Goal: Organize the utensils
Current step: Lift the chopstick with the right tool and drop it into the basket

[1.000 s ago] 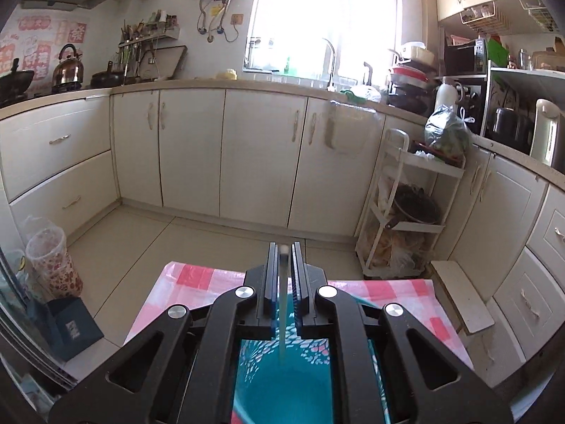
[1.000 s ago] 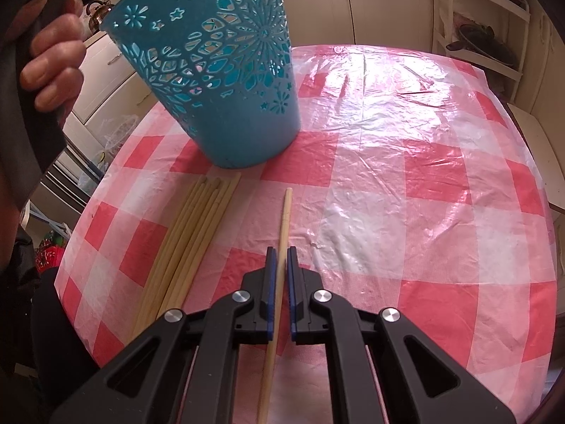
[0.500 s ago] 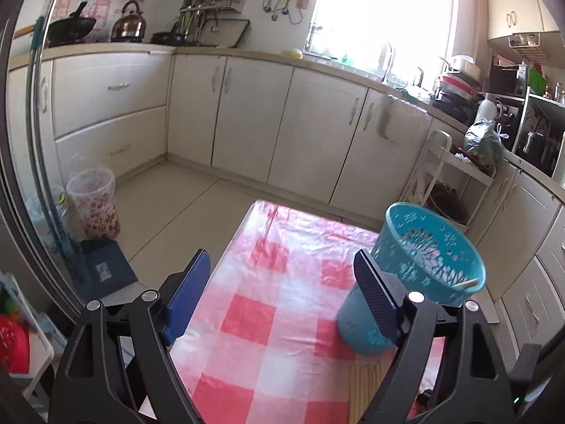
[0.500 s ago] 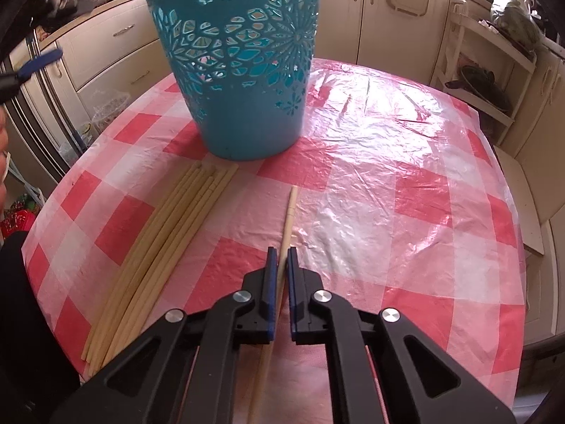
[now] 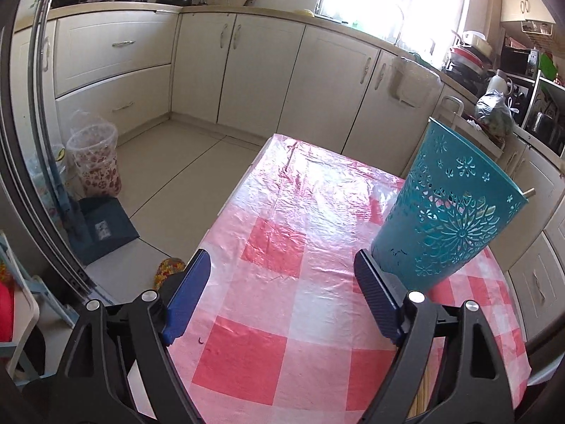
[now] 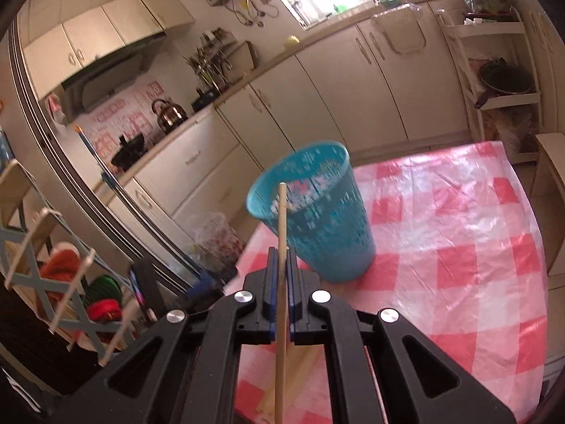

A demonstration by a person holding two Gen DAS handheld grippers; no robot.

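The desk (image 5: 282,318) is covered by a red-and-white checked plastic cloth and is ringed by cream kitchen cabinets (image 5: 261,81). A teal cut-out basket (image 5: 445,219) is seen upright on the cloth in both views; in the left wrist view it stands just past the right finger of the left gripper (image 5: 282,296), and a wooden tip pokes above its far rim. The jaws of the left gripper are held wide apart, with only bare cloth between them. The right gripper (image 6: 280,279) is clamped on a single chopstick (image 6: 281,233), which is held clear of the desk, its tip lined up against the basket's (image 6: 317,219) rim. More chopsticks (image 6: 300,367) are partly seen on the cloth beneath that gripper. Pink sheets with red characters are hung behind the kettle (image 6: 168,113), too blurred to be read.
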